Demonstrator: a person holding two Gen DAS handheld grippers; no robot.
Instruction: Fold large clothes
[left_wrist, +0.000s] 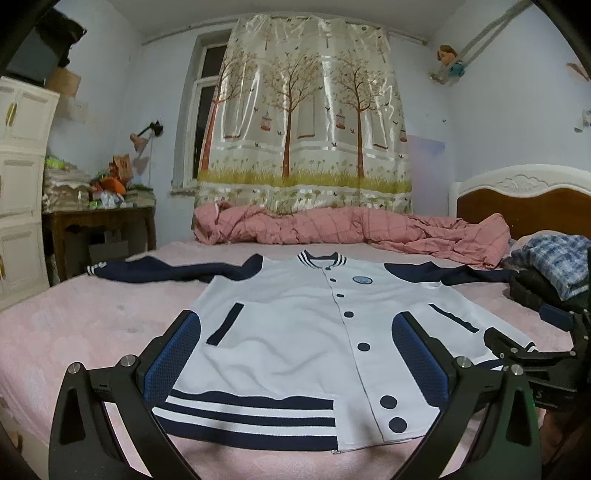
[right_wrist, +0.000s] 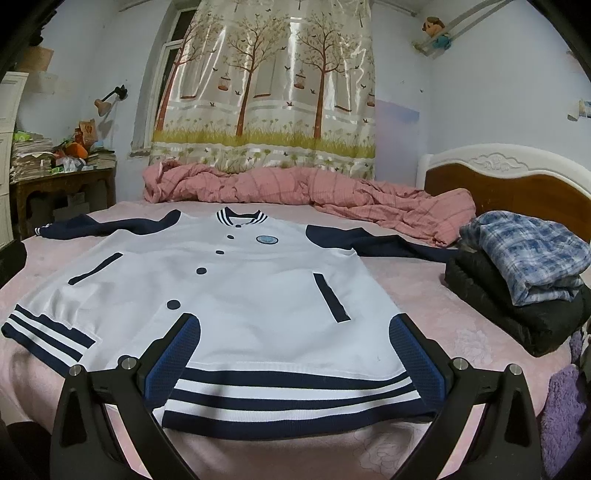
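A white baseball jacket (left_wrist: 288, 317) (right_wrist: 236, 280) with navy sleeves, navy buttons and a striped hem lies flat, front up, on the pink bed (left_wrist: 74, 325) (right_wrist: 443, 317), both sleeves spread sideways. My left gripper (left_wrist: 295, 332) is open above the left half of the hem, with nothing between its blue-padded fingers (left_wrist: 173, 358). My right gripper (right_wrist: 295, 332) is open over the right half of the hem, also holding nothing. In the left wrist view the right gripper's body (left_wrist: 524, 354) shows at the right edge.
A crumpled pink quilt (left_wrist: 351, 229) (right_wrist: 303, 195) lies along the bed's far side. Folded clothes, blue plaid on black (right_wrist: 524, 277) (left_wrist: 550, 269), are stacked at the right by the headboard (right_wrist: 517, 184). A cluttered wooden table (left_wrist: 99, 221) and white cabinet (left_wrist: 22, 177) stand left.
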